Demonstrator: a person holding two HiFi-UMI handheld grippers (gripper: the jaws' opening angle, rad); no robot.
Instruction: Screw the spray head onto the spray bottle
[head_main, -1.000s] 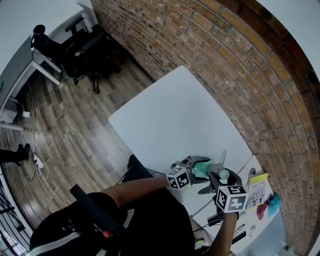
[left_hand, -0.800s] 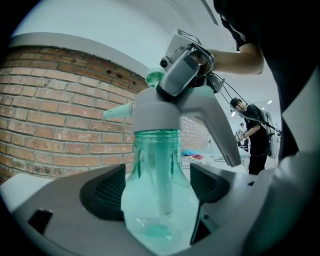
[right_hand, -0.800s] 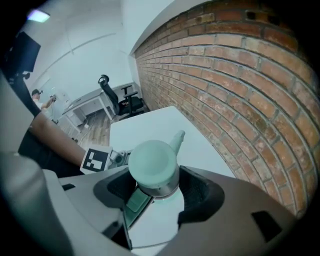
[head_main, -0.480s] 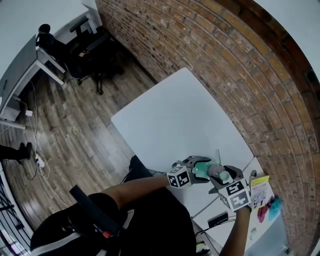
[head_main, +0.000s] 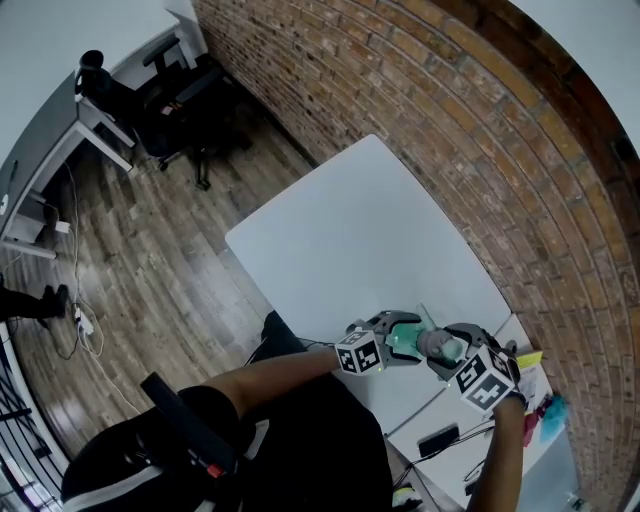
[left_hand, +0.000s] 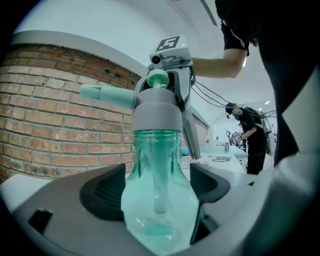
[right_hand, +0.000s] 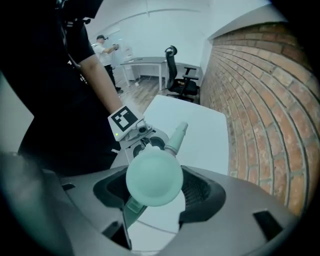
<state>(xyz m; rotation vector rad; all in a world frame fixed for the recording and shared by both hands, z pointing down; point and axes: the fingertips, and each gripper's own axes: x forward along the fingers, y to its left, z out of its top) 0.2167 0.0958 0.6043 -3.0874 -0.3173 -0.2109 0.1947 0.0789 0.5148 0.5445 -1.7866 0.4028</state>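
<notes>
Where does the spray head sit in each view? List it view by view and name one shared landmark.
Head view: spray head, lower right of the picture.
Left gripper view: upper centre, on the spray bottle neck, nozzle pointing left.
Right gripper view: centre, a pale round cap seen from above, in the right claw.
Shared landmark: the brick wall.

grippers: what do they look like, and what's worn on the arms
Both the left gripper and right gripper have grey moulded bodies with dark ribbed pads. Each carries a white cube printed with black square markers. Thin dark cables trail from the right one. The person wears a black short-sleeved top.
</notes>
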